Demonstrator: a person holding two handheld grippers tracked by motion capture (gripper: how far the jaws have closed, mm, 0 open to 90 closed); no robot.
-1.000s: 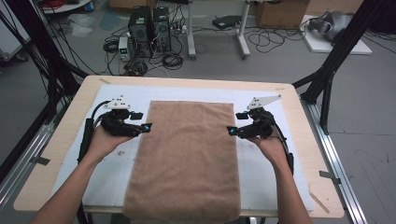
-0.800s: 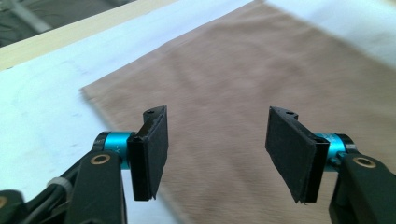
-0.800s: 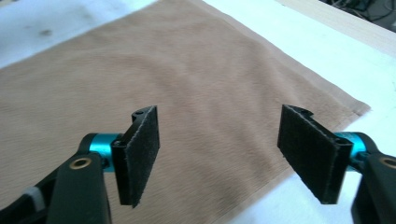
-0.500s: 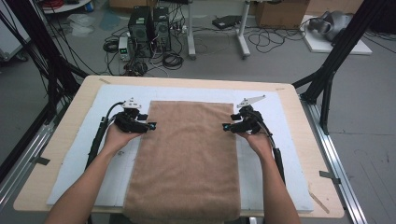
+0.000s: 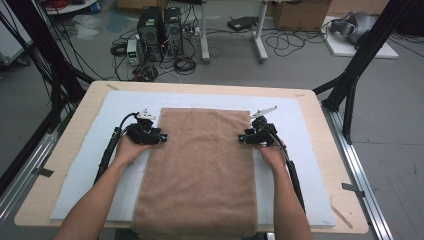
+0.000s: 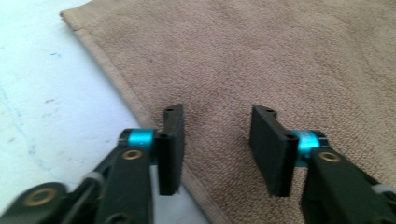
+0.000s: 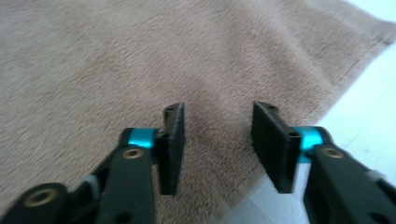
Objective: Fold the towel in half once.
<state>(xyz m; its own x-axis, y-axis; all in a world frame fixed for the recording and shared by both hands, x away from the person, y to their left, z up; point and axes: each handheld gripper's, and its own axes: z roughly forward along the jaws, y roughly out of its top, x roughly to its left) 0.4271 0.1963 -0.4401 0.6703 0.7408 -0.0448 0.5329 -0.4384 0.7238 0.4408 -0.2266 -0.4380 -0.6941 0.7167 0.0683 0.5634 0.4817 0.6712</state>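
Towel (image 5: 200, 170) flat on table (image 5: 65, 165); both grippers' jaws closing, parted, straddling its side hems

Soft, even light throughout; both gripper views blur slightly, with faint shadows.

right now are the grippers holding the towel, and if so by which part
Nothing is held yet. The left gripper and right gripper, jaws just closing, straddle the brown towel's side edges near its far corners, pads still apart.

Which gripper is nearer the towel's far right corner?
Right. The right gripper sits at the towel's right edge, just below that corner; the left gripper is at the opposite, left edge.
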